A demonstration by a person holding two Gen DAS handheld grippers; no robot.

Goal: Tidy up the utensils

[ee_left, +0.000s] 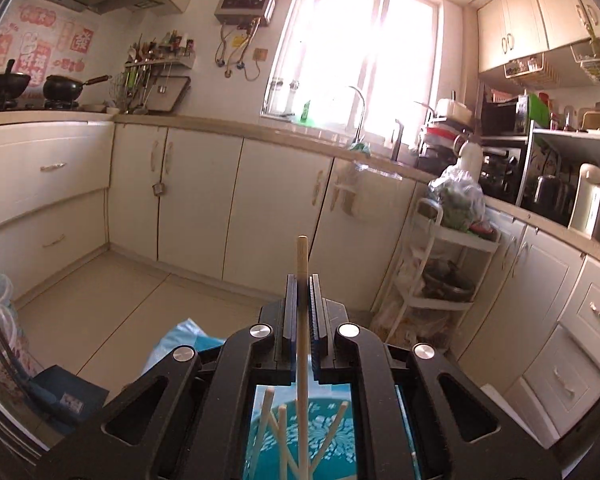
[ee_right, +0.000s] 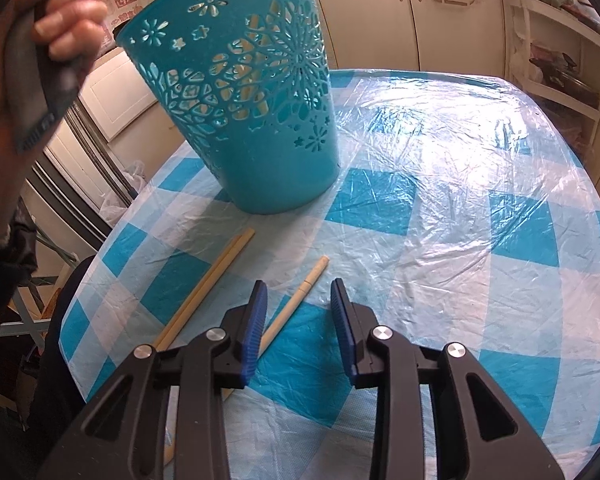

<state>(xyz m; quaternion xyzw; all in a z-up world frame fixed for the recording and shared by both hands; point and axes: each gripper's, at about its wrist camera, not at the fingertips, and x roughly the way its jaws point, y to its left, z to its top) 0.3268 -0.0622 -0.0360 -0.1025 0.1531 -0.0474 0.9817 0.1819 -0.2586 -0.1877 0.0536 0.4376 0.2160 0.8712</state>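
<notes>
My left gripper (ee_left: 302, 284) is shut on a wooden chopstick (ee_left: 302, 256) and holds it upright above the teal cut-out basket (ee_left: 332, 440), where several chopsticks (ee_left: 278, 436) stand. In the right wrist view the basket (ee_right: 252, 92) stands on the blue-checked table (ee_right: 440, 220). My right gripper (ee_right: 299, 300) is open and empty, low over the table, with a single chopstick (ee_right: 300, 300) lying between its fingers. A pair of chopsticks (ee_right: 208, 280) lies to its left. The hand on the left gripper's handle (ee_right: 56, 28) shows at the upper left.
The table's left edge (ee_right: 84, 280) is close to the pair of chopsticks. Kitchen cabinets (ee_left: 196, 200), a white trolley (ee_left: 440, 264) and a counter with appliances (ee_left: 560, 196) surround the table. A plastic sheet covers the tablecloth.
</notes>
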